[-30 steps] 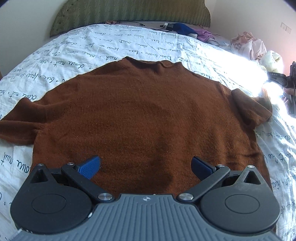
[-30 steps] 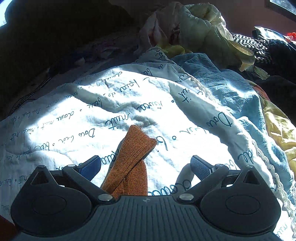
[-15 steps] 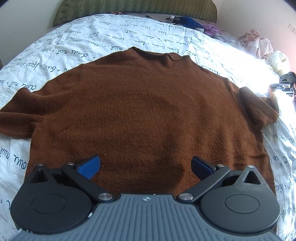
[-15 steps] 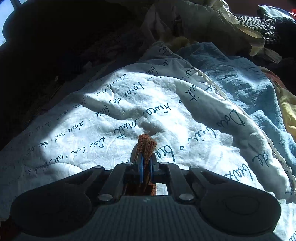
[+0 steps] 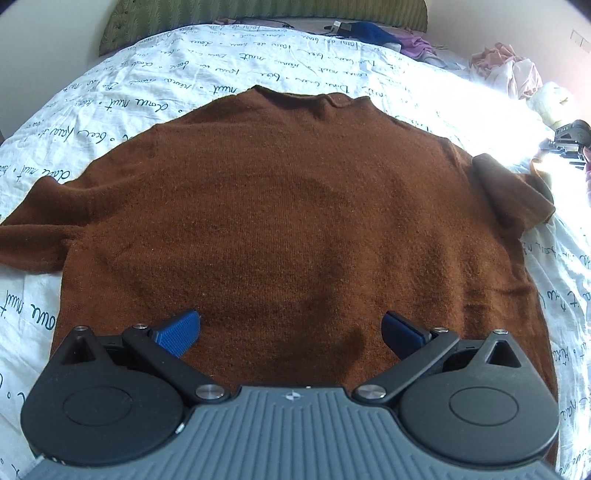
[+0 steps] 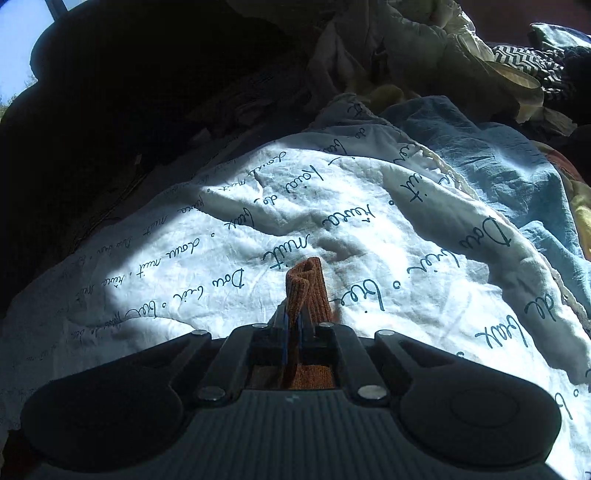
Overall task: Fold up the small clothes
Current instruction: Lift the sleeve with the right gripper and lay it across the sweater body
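Note:
A brown knitted sweater (image 5: 288,206) lies flat on the bed, neck at the far side, both short sleeves spread out. My left gripper (image 5: 290,330) hovers over its near hem with the blue pads wide apart and nothing between them. In the right wrist view my right gripper (image 6: 292,325) is shut on the end of the sweater's right sleeve (image 6: 306,291), whose cuff sticks up past the pads. From the left wrist view that gripper (image 5: 569,140) shows as a dark shape at the right edge, beyond the sleeve (image 5: 513,199).
A white bedcover with blue handwriting (image 5: 229,62) covers the bed. Loose clothes (image 5: 509,70) lie at the far right corner, a blue garment (image 5: 369,31) near the green headboard (image 5: 258,9). The right wrist view shows a light blue sheet (image 6: 487,162) and piled laundry (image 6: 443,44).
My right gripper has shut on the sleeve end, which lay between open pads a second ago, and lifted it slightly. The left gripper has stayed open over the hem.

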Action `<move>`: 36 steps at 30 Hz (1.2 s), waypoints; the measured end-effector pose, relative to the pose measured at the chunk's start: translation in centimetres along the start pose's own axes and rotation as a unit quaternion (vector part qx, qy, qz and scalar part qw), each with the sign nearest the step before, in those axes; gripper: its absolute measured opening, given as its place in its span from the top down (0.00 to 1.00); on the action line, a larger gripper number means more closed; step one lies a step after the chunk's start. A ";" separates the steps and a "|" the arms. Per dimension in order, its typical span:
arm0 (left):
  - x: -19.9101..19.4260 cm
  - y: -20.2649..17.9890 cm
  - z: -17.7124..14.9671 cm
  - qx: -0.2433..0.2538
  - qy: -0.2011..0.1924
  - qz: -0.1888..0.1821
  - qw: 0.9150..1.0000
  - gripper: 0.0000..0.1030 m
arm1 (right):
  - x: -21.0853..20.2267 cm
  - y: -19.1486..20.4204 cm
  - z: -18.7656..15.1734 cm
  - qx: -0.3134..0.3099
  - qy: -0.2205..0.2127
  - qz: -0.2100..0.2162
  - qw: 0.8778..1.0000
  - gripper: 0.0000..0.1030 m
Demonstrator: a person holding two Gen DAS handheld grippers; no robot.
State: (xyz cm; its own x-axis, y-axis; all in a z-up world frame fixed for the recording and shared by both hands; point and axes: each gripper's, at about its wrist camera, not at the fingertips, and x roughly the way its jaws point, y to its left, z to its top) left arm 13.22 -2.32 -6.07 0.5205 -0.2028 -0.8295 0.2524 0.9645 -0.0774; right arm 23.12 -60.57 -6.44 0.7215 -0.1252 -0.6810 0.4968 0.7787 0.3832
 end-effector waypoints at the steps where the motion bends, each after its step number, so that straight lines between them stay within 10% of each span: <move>1: -0.3 0.2 0.0 -0.004 -0.004 -0.003 1.000 0.00 | -0.7 0.1 -0.1 0.001 -0.007 0.003 1.000 0.96; 24: -3.7 2.6 -1.8 -0.064 -0.021 -0.091 0.994 0.00 | -26.3 4.5 0.1 -0.108 -0.136 0.080 0.982 0.97; 36: -6.1 5.7 -2.5 -0.084 -0.047 -0.098 0.990 0.00 | -26.7 22.7 -4.6 -0.238 -0.112 0.225 0.938 0.96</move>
State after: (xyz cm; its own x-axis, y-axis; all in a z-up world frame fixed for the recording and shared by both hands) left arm 9.45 4.85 -2.78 0.5512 -0.3961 -0.7344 0.2205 0.9180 -0.3296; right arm 12.89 -36.75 17.61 0.9162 0.1984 -0.3482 -0.1164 0.9631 0.2426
